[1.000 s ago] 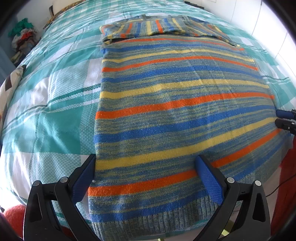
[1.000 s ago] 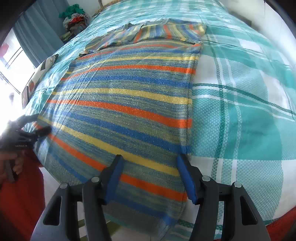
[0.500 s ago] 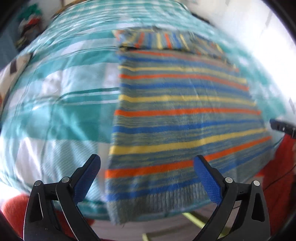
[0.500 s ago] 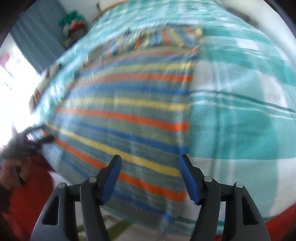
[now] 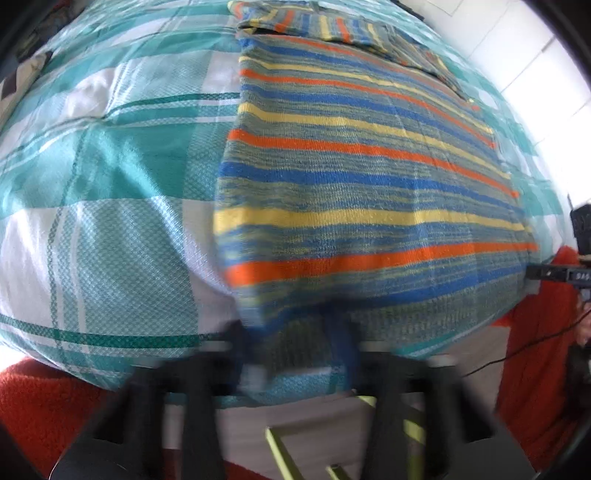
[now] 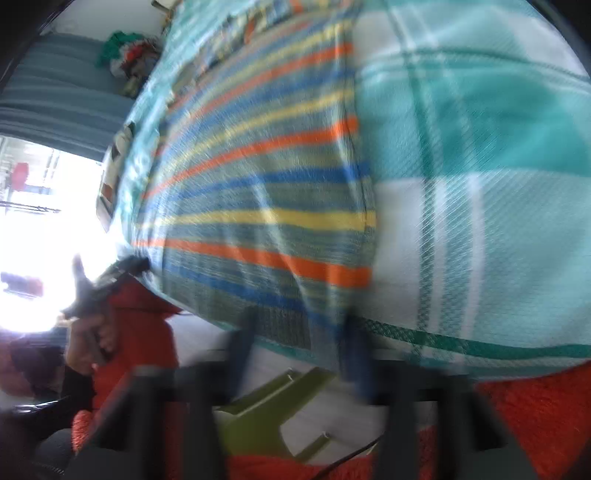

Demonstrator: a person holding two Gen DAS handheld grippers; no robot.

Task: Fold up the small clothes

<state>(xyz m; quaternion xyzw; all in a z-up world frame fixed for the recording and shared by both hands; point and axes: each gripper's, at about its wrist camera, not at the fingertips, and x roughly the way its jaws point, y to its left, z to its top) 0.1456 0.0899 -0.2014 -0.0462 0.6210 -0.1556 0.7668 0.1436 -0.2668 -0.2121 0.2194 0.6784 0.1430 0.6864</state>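
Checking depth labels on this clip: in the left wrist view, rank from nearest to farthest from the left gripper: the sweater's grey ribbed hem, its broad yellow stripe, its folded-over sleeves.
1. Grey ribbed hem of the striped knit sweater, right at the blurred left gripper.
2. Broad yellow stripe, mid-sweater.
3. Folded-over sleeves, far end, on the teal plaid bedspread.

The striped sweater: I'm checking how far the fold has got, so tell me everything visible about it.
The striped sweater is a knit in grey-green with orange, blue and yellow bands and a ribbed hem. It lies flat on the teal plaid bedspread, its far end already folded over, hem hanging at the bed's near edge. The left gripper and right gripper sit at the hem corners; blur hides whether they grip it.
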